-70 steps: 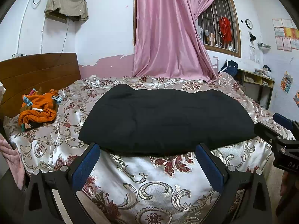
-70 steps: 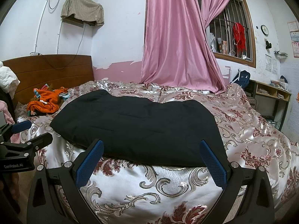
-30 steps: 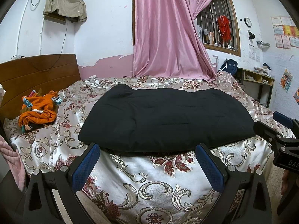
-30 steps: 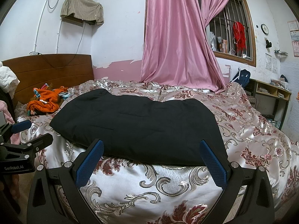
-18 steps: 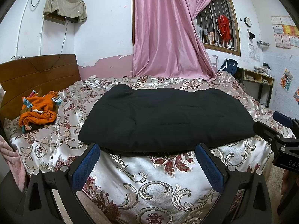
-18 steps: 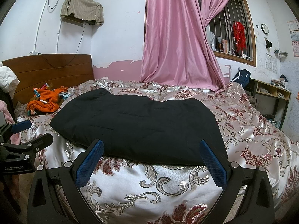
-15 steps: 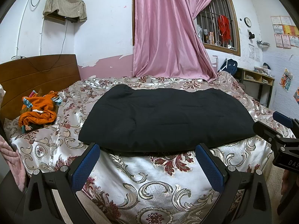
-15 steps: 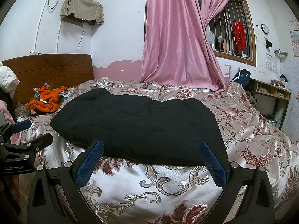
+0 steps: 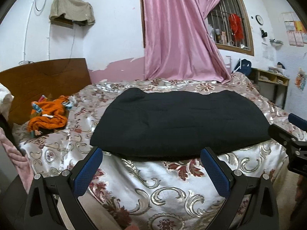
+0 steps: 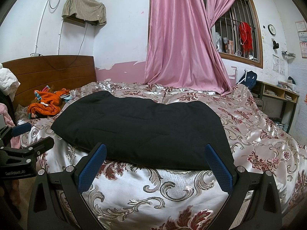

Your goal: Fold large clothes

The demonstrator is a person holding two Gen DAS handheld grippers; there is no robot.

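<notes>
A large black garment lies flat across the bed, its near edge hanging close to the mattress edge. My left gripper is open, held just short of that near edge, nothing between its blue pads. My right gripper is open too, level with the garment's near right part, empty. Each gripper shows in the other's view: the right one at the right border, the left one at the left border.
The bed wears a shiny floral cover. An orange clothes heap sits by the wooden headboard. A pink curtain hangs behind the bed. A shelf desk stands at the right wall.
Almost nothing has moved; both grippers hold still before the bed with their fingers apart, and the black garment lies as before.
</notes>
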